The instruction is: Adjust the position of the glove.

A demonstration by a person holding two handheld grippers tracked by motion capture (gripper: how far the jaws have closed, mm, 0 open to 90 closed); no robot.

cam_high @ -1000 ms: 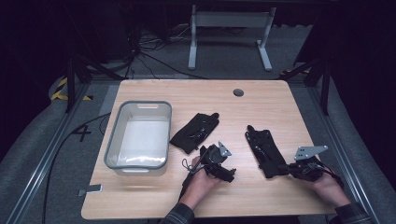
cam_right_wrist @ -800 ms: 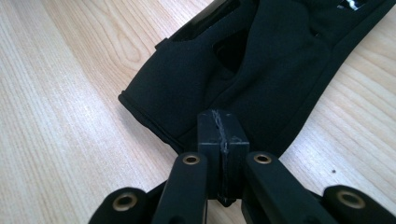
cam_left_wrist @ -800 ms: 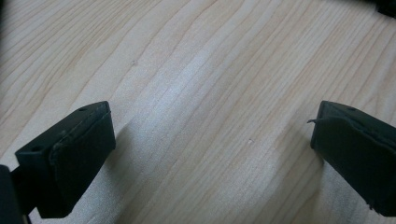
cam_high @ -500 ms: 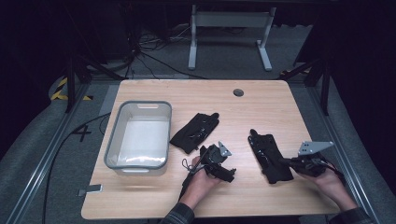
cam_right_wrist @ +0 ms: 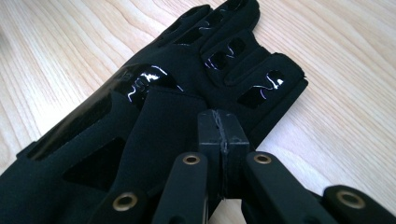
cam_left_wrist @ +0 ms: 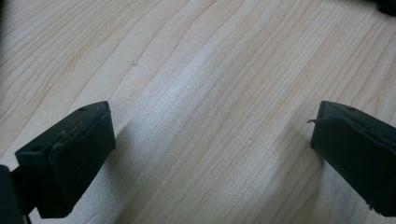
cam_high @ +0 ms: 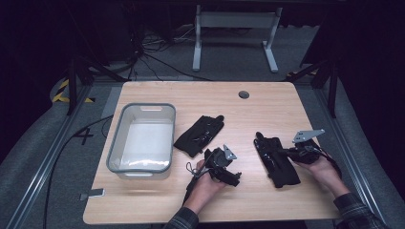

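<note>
Pinches right glove (cam_high: 277,162) in pressed-together right gripper (cam_right_wrist: 222,137), drags it slightly toward 4 o'clock, farther from bin (cam_high: 143,107) at 9 o'clock, likely repositioning before lifting, with left gripper (cam_left_wrist: 212,149) spread, idle.

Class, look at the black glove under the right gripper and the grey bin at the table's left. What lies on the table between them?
The other black glove and the left gripper with its hand lie between the right-hand glove and the grey bin.
</note>
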